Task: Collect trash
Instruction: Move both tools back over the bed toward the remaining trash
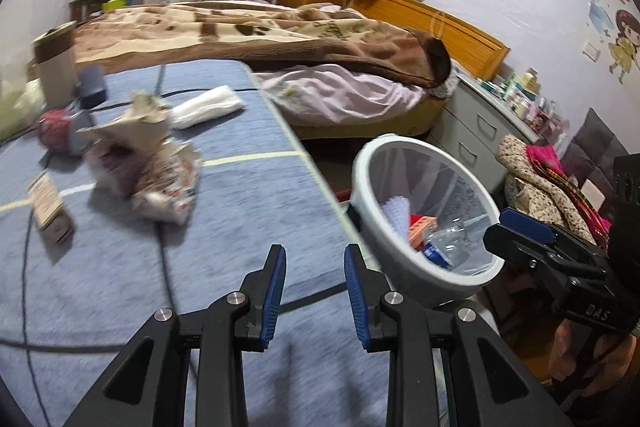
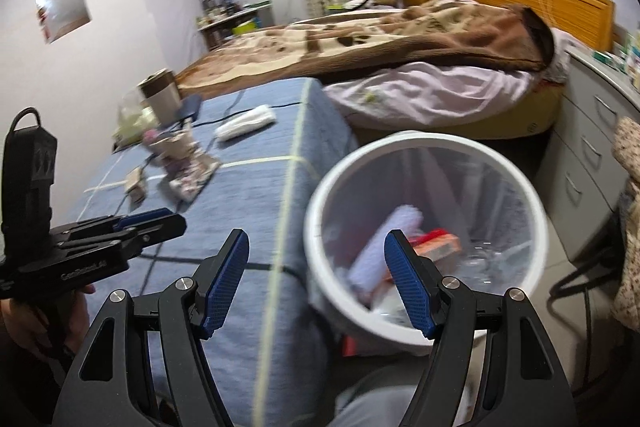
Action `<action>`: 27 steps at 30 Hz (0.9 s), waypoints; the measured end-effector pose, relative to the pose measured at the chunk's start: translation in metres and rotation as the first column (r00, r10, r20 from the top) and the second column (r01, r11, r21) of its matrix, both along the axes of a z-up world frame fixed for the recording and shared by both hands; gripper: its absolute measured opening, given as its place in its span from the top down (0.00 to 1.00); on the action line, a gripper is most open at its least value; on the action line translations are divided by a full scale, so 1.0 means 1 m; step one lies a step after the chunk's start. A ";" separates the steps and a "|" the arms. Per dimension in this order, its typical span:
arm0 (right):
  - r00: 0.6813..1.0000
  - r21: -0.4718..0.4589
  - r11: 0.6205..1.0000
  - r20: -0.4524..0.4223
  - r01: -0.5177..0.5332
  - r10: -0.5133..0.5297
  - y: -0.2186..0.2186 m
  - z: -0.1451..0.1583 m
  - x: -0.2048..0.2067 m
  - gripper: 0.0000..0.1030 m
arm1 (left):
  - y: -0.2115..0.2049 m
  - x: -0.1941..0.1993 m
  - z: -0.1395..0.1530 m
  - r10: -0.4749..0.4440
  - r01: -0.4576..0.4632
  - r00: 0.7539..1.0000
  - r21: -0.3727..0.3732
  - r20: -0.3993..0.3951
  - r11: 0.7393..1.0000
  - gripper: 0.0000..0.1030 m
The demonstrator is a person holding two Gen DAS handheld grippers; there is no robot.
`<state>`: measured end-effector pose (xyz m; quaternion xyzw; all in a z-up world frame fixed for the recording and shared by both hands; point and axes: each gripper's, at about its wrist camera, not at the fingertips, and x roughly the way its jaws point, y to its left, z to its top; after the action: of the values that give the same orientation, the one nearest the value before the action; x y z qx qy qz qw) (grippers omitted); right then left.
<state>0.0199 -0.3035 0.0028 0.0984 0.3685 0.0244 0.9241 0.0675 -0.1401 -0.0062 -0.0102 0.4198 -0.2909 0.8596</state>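
Observation:
A white trash bin (image 1: 374,227) (image 2: 520,183) stands by the edge of the table with the blue cloth (image 1: 240,187) (image 2: 256,187). It holds a white roll, an orange box and a clear bottle. On the cloth lie crumpled printed paper (image 1: 148,155) (image 2: 184,163), a white tissue pack (image 1: 208,105) (image 2: 246,121), a small brown box (image 1: 50,207) (image 2: 136,187) and a red wrapper (image 1: 54,129). My left gripper (image 1: 316,263) is open and empty over the cloth's near edge. My right gripper (image 2: 316,247) is open and empty at the bin's near rim.
A paper cup (image 1: 56,67) (image 2: 160,95) and a dark blue object (image 1: 93,86) stand at the cloth's far end. A bed with a brown blanket (image 1: 280,35) lies behind. Grey drawers (image 1: 468,131) and a chair with patterned cloth (image 1: 548,183) stand right of the bin.

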 end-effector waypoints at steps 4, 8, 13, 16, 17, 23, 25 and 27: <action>0.999 0.003 0.999 -0.008 -0.053 0.053 0.016 -0.002 0.003 0.30 | 0.021 -0.006 -0.003 0.036 -0.036 0.999 0.015 0.003 0.999 0.71; 0.996 0.007 0.996 -0.014 -0.088 0.088 0.029 -0.002 0.006 0.30 | 0.041 -0.011 -0.008 0.080 -0.080 0.997 0.022 -0.002 0.997 0.71; 0.993 0.005 0.993 -0.011 -0.120 0.120 0.041 0.000 0.009 0.30 | 0.063 -0.011 -0.009 0.137 -0.137 0.991 0.033 0.001 0.990 0.71; 0.992 0.005 0.992 -0.015 -0.129 0.129 0.046 -0.001 0.013 0.30 | 0.073 -0.011 -0.008 0.165 -0.165 0.986 0.039 0.008 0.986 0.71; 0.991 0.005 0.991 -0.016 -0.134 0.134 0.048 -0.001 0.015 0.30 | 0.076 -0.011 -0.008 0.175 -0.175 0.985 0.043 0.011 0.984 0.71; 0.989 -0.003 0.989 -0.016 -0.150 0.150 0.059 -0.001 0.024 0.30 | 0.089 -0.005 -0.006 0.222 -0.224 0.975 0.065 0.030 0.973 0.71; 0.987 -0.004 0.987 -0.021 -0.158 0.158 0.064 -0.001 0.030 0.30 | 0.094 -0.002 -0.006 0.240 -0.242 0.970 0.078 0.037 0.967 0.71; 0.985 -0.006 0.985 -0.028 -0.173 0.172 0.071 -0.002 0.036 0.30 | 0.099 0.003 -0.006 0.259 -0.262 0.965 0.090 0.045 0.961 0.71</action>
<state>0.0561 -0.2327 0.0013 0.0624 0.3883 0.1014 0.9138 0.0704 -0.0415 -0.0119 -0.0196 0.4142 -0.1552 0.8966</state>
